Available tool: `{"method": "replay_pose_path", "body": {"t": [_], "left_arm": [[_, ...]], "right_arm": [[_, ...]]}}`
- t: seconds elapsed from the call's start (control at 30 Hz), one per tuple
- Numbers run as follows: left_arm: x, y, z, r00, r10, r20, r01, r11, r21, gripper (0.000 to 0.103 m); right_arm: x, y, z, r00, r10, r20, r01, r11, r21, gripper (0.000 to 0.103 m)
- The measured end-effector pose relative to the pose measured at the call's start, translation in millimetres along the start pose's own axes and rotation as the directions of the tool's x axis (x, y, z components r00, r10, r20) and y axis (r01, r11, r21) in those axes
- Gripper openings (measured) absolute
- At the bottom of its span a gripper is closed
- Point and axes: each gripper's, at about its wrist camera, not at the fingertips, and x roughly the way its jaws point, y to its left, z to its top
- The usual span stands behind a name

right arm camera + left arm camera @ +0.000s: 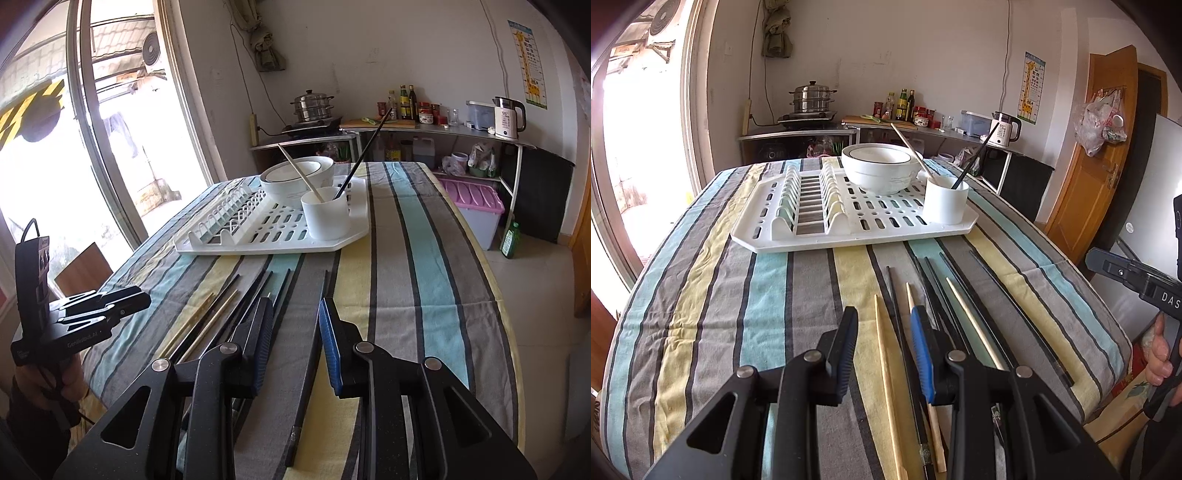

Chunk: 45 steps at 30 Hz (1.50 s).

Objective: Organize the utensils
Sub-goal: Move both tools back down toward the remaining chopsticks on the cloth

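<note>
Several loose chopsticks, black (960, 295) and wooden (884, 354), lie side by side on the striped tablecloth (738, 295). My left gripper (884, 312) hovers open just above them, a wooden and a black chopstick (899, 325) showing in its gap, unpressed. My right gripper (295, 302) is open too, low over a black chopstick (314, 332) lying on the cloth. A white cup (945, 201) on the white drying rack (849, 225) holds one wooden and one black chopstick. Each gripper appears at the edge of the other's view, the right gripper (1126, 271) and the left gripper (136, 304).
A white bowl (882, 166) sits on the rack behind the cup. The rack's plate slots (809, 199) stand at its left. The table edge drops off at the right (498, 295). A counter with a kettle, bottles and a steamer pot (812, 98) runs along the far wall.
</note>
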Motion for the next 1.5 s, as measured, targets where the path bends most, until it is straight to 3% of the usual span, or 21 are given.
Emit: {"method": "replay_pose_path", "body": {"t": [0.37, 0.8, 0.9, 1.37, 1.5], "left_arm": [[46, 7, 1, 0.993, 0.01, -0.114, -0.01, 1.0, 0.0, 0.031], [89, 7, 8, 0.971, 0.041, -0.235, -0.036, 0.999, 0.027, 0.031], [92, 5, 10, 0.97, 0.053, -0.239, -0.043, 0.998, 0.045, 0.03], [99, -5, 14, 0.968, 0.103, -0.23, -0.078, 0.99, 0.115, 0.007], [100, -5, 14, 0.968, 0.103, -0.229, -0.077, 0.99, 0.118, 0.006]], "right_arm": [[42, -7, 1, 0.996, -0.022, -0.087, 0.022, 1.0, 0.002, 0.027], [97, -13, 11, 0.983, -0.051, -0.175, 0.049, 0.999, -0.015, 0.027], [107, -14, 13, 0.979, -0.058, -0.195, 0.055, 0.998, -0.019, 0.027], [153, -15, 23, 0.952, -0.108, -0.287, 0.089, 0.993, -0.076, 0.027], [159, -14, 27, 0.948, -0.114, -0.298, 0.092, 0.992, -0.085, 0.027]]}}
